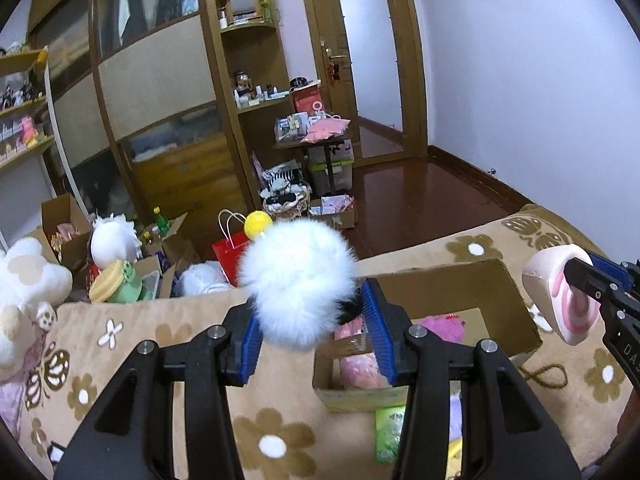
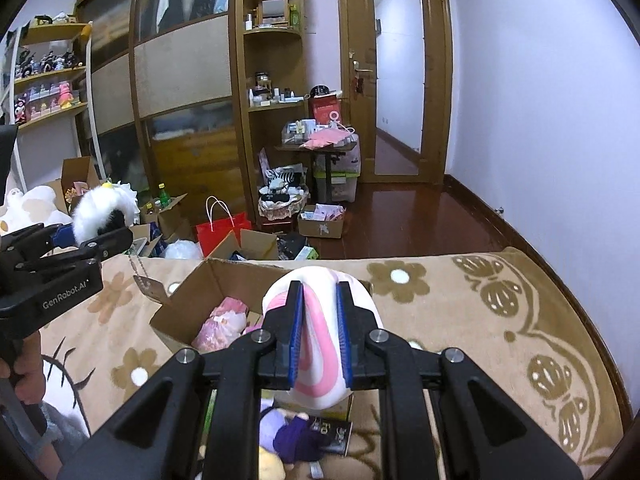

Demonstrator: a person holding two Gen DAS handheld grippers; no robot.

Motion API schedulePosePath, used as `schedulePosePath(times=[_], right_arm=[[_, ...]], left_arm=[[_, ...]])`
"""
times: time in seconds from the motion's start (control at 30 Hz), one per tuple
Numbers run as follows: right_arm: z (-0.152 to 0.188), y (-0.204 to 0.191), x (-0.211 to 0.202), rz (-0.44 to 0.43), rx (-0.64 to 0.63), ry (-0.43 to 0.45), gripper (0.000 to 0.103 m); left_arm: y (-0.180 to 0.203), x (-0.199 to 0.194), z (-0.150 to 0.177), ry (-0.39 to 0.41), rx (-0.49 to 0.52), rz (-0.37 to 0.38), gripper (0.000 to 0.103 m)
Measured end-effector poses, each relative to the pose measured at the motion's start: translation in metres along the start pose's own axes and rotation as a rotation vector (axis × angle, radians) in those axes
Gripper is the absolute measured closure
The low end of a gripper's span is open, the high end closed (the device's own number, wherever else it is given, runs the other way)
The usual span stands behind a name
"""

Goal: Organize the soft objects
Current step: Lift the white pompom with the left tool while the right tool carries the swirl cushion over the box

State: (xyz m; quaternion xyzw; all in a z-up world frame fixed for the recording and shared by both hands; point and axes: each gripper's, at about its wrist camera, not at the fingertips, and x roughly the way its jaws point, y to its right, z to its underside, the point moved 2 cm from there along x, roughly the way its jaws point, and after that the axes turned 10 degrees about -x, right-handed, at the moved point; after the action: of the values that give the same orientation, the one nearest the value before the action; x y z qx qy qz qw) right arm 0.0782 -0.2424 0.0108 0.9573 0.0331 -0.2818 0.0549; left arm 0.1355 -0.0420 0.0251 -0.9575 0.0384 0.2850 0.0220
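Observation:
My left gripper [image 1: 312,320] is shut on a fluffy white plush [image 1: 298,280] with a yellow ball on top, held above the bed just left of an open cardboard box [image 1: 516,320]. The plush also shows in the right wrist view [image 2: 98,208]. My right gripper [image 2: 319,332] is shut on a white and pink swirl cushion [image 2: 320,360], held over the box [image 2: 180,300]; in the left wrist view the cushion [image 1: 560,296] is at the right. Pink soft toys [image 2: 220,324] lie inside the box.
The box stands on a beige flowered blanket [image 2: 460,320]. A purple-haired doll [image 2: 296,436] and a green packet [image 1: 390,432] lie beside the box. A large cream plush [image 1: 24,280] sits at the left. Cartons, a red bag [image 2: 224,232] and shelves crowd the floor beyond.

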Motion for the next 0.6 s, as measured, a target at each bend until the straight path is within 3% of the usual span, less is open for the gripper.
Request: schedulePosePath(times=[0.6], right_arm=[[0.001,-0.014,0.048,-0.008,-0.078,-0.048,0.084]], left_arm=[[0.007,0.049,0.011,-0.065,0.014,0.005,0.058]])
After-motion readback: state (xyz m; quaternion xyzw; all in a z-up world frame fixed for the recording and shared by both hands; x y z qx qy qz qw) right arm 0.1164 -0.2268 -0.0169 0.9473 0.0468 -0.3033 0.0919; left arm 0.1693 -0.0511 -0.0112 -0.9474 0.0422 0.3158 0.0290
